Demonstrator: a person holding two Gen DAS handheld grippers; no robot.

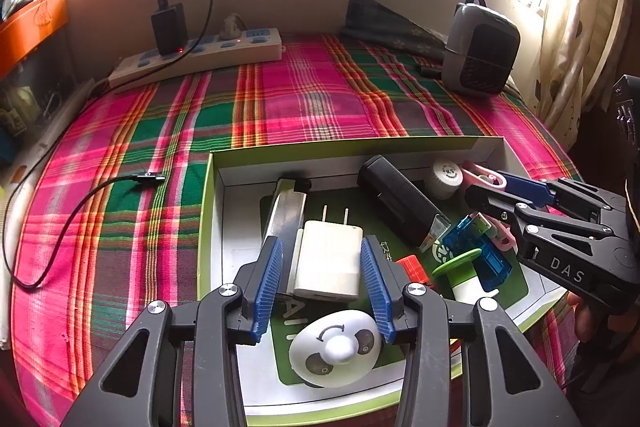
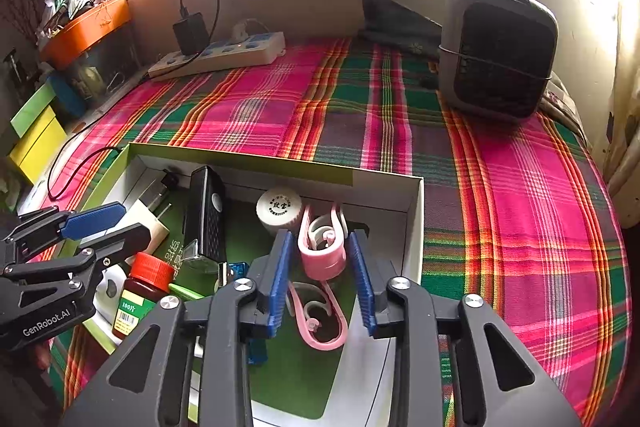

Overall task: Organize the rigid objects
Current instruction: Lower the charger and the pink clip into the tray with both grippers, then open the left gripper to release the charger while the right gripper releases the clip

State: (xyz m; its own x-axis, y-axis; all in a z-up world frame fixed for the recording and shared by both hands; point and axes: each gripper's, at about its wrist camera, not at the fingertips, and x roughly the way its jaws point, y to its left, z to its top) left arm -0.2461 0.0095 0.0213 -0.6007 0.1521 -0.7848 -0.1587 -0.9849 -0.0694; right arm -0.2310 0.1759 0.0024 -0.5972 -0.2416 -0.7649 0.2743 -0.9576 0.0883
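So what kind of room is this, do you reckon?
Probably a home bedroom or living room: a plaid cloth covers a bed-like surface under a window, with a power strip and a curtain nearby.

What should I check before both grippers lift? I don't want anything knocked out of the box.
1. Left gripper straddles the white charger: ok, pads on both sides, small gaps showing.
2. Right gripper straddles the pink clip: ok.
3. Either grip firm: cannot tell, jaws not fully closed.
4. Second pink clip free of the first: cannot tell, they sit close.
5. Charger's lift path: ok, prongs point away, nothing lies on top.
6. Red-capped bottle near the left gripper: not ok, crowded.
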